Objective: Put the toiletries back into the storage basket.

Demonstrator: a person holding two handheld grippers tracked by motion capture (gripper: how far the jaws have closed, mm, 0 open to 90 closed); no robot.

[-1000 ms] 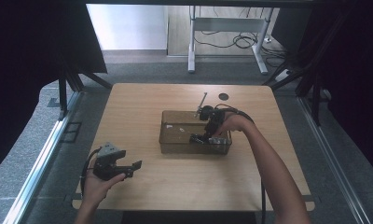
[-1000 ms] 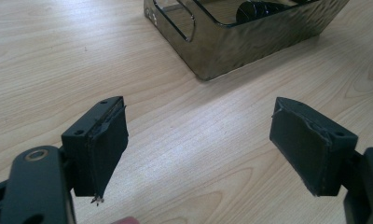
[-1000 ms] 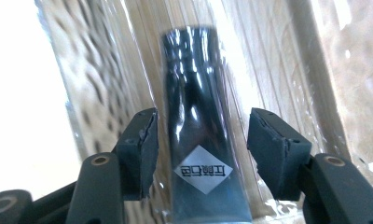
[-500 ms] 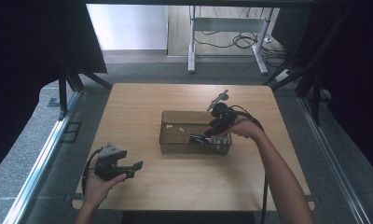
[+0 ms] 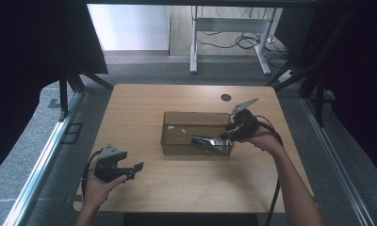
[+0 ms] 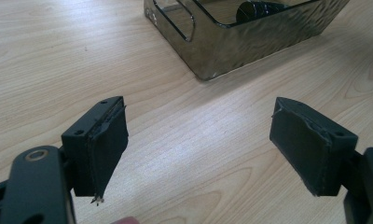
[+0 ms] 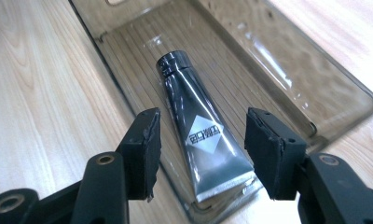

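Observation:
A smoky see-through bin (image 5: 186, 129) stands in the middle of the wooden table. A black tube (image 5: 210, 142) with a white diamond label lies flat inside it, along its near right side. My right gripper (image 5: 224, 136) hovers at the bin's right end, open. In the right gripper view its pads stand apart on either side of the tube's (image 7: 194, 112) crimped end without touching it. My left gripper (image 5: 135, 168) rests open over the bare table at the front left. In the left gripper view it faces a corner of the bin (image 6: 250, 42).
A small dark round disc (image 5: 225, 97) sits on the table behind the bin. The table's front edge runs just behind my left hand. A grey metal desk frame (image 5: 229, 28) with cables stands on the floor beyond the table.
My right gripper has drawn back to the right and a little upward, from over the bin's middle to its right end. The left hand has not moved.

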